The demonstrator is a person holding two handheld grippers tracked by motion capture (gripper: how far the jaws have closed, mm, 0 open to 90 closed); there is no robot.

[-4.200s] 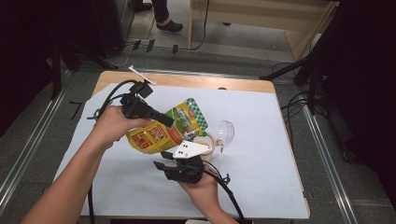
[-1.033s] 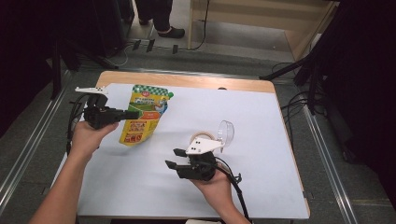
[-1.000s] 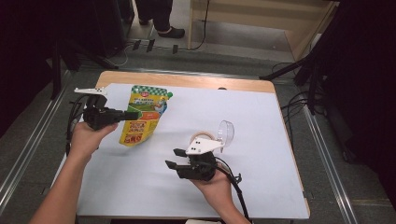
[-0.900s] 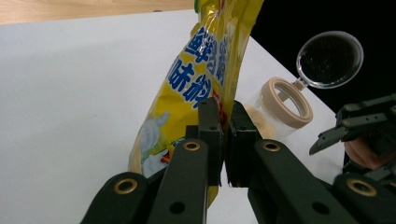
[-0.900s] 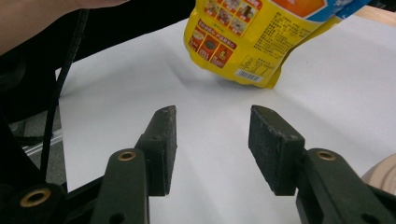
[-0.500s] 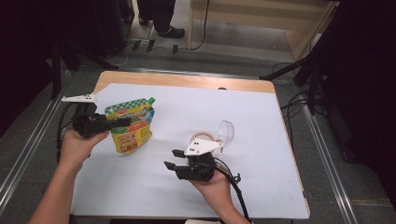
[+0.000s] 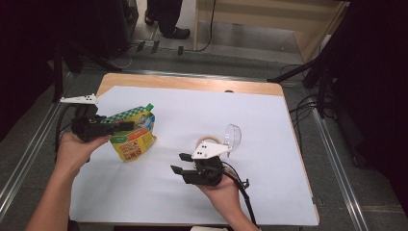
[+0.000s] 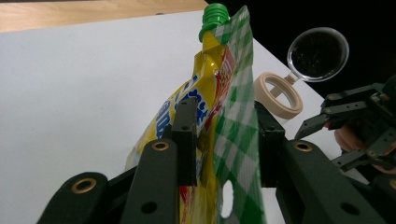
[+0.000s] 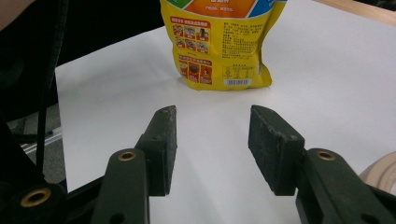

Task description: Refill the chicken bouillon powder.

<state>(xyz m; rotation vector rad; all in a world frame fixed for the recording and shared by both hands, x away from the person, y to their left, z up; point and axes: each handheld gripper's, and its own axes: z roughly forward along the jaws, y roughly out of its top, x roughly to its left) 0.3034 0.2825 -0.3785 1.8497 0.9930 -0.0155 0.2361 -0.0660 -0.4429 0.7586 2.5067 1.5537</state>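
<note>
table: light wooden top (image 7: 192, 83) under white sheet (image 7: 269, 125) | floor: grey (image 7: 346, 144), black cables (image 7: 308, 103) right | far: pale wooden cabinet (image 7: 269, 17) | surroundings: dark

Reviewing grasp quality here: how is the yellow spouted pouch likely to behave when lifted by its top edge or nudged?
The pouch is probably floppy: its checked film top creases between the left gripper jaws. Its base looks bulged and sits on the table, so it may stand, yet tip easily if nudged. The glossy film may slip.
</note>
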